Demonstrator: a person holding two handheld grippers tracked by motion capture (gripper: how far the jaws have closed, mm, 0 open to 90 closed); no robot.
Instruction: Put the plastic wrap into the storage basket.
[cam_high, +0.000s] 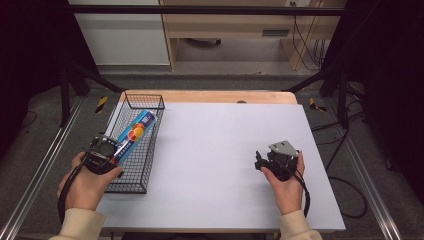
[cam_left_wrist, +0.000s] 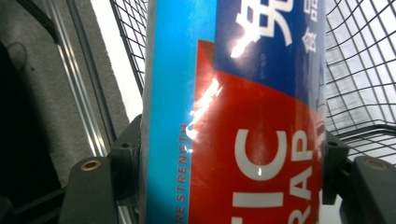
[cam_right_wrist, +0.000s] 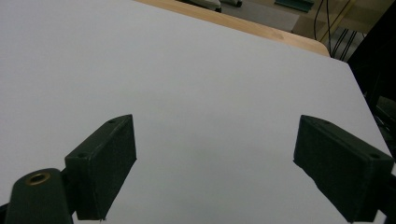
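- left gripper (cam_high: 111, 150): in the left gripper view its fingers (cam_left_wrist: 125, 163) press on both sides of the box of plastic wrap (cam_left_wrist: 233, 112), clamped on one end of it. we hold the box by that end alone, the rest reaching away from the hand.
- where the box is: in the high view the box (cam_high: 134, 134) lies slantwise above the wire basket (cam_high: 145, 180), far end toward the basket's back, near end in our grip at its left wall. we cannot tell whether it touches the mesh.
- risk, slip: the wrapper is glossy (glare streaks across the print). we judge that a long box gripped at its end could swivel between the pads and droop if the hand tilts.
- risk, snag: the wire walls stand close on both sides in the left gripper view. we expect a corner could catch on the rim or in a mesh opening, and the light basket could shift with it.
- risk, bad release: letting go while the box is still angled could leave it leaning on the rim, or tip it over the left side, where the bench (cam_high: 225, 150) ends just beside the basket.
- right gripper (cam_high: 260, 162): fingers (cam_right_wrist: 105, 158) stand apart with nothing between them, only bare bench surface. it is well apart from the basket, so it cannot steady it quickly.
- risk, cable: the left cable trails along the forearm and might drag on the basket's corner.
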